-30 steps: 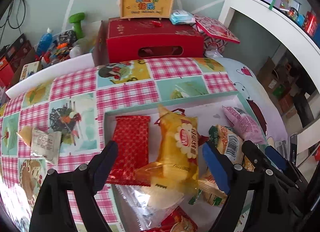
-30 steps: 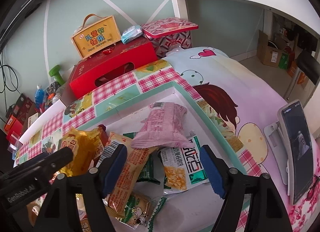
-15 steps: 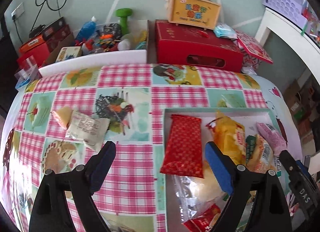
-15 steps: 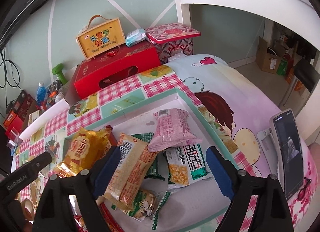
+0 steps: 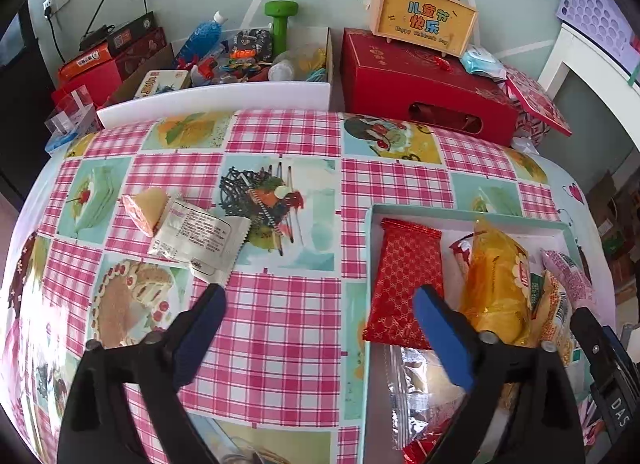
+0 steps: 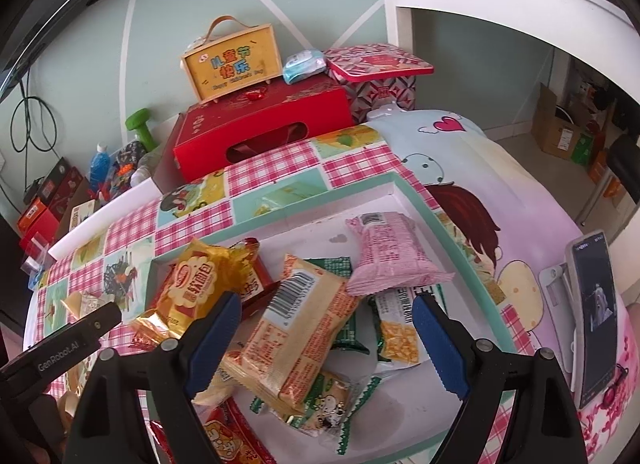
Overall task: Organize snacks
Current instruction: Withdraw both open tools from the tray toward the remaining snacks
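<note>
Left gripper open, empty, over the cloth. 2 stray snacks, white packet and wedge, lie upper left of it, outside the tray. Packet's long axis runs left-right, slightly tilted. Right gripper open over the tray pile; left is nearer.

home | cartoon tablecloth, dumbbell, gift boxes
</note>
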A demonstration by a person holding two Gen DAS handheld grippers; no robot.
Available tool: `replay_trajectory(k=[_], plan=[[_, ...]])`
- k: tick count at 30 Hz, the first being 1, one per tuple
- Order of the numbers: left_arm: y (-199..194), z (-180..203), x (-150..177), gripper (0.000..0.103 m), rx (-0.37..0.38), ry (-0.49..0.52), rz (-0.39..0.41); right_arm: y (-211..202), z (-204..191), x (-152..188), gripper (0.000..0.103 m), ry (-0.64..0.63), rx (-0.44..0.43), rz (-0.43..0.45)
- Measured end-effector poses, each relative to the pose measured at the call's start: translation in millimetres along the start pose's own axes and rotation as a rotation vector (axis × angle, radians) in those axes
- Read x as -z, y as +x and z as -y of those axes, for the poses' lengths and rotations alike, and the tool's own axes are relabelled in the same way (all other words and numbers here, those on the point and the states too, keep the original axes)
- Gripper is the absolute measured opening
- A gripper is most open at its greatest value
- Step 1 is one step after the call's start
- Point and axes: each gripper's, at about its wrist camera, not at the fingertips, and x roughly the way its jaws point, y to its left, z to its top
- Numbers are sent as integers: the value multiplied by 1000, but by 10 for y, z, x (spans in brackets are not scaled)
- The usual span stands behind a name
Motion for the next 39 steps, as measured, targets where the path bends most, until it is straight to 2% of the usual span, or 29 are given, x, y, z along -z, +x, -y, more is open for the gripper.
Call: replay_trajectory(k=[2, 13, 19, 28, 39], plan=[[-18, -6, 2, 103, -13, 5, 19, 1, -9, 4, 103, 4, -8, 5], [-45, -107, 20, 103, 12, -24, 35, 42, -70, 15, 103, -13, -10, 1], [-127, -300, 14, 103, 40, -64, 41, -46, -248, 16, 103, -51, -37, 17], [-232, -757, 115, 103, -38, -82, 25, -179, -752, 77, 103, -155, -121, 36], [-214, -1406, 275, 103, -87, -206, 7, -218, -1365, 304, 103, -265, -214, 17]])
